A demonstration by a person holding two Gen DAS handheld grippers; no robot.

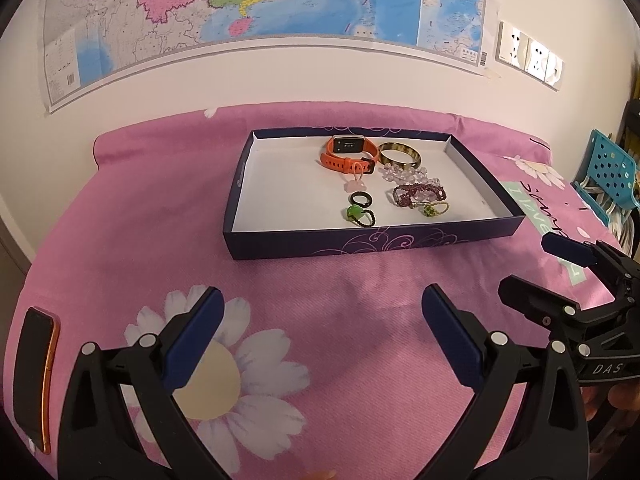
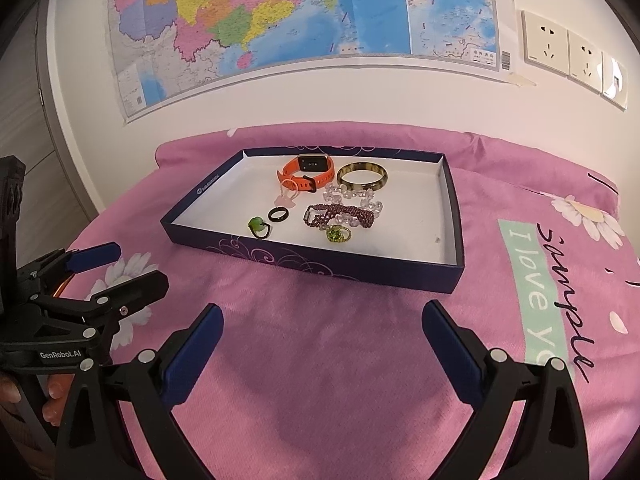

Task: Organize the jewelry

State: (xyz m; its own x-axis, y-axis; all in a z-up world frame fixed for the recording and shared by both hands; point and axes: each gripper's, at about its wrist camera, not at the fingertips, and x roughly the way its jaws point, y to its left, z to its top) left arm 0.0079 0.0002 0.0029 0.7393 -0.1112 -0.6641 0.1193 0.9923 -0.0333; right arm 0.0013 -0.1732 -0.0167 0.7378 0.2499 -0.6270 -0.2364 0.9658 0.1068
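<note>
A shallow dark blue box [image 2: 320, 268] sits on a pink floral bedspread [image 2: 320, 360], holding eight jewelry pieces: one orange watch [image 2: 306, 172], one amber bangle [image 2: 362, 176], one clear bead bracelet [image 2: 352, 196], one maroon bead bracelet [image 2: 340, 216], one pink charm [image 2: 286, 198], and three rings (one black [image 2: 278, 215], two green-stoned). The left gripper [image 1: 320, 332] and right gripper [image 2: 322, 336] both hover before the box, spread wide and empty.

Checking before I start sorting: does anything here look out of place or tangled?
Mostly tidy, all in the box. The clear bead bracelet and the purple bead bracelet overlap, so they may snag. A phone lies on the bedspread, apart from the jewelry. Both tongs are open, empty.
</note>
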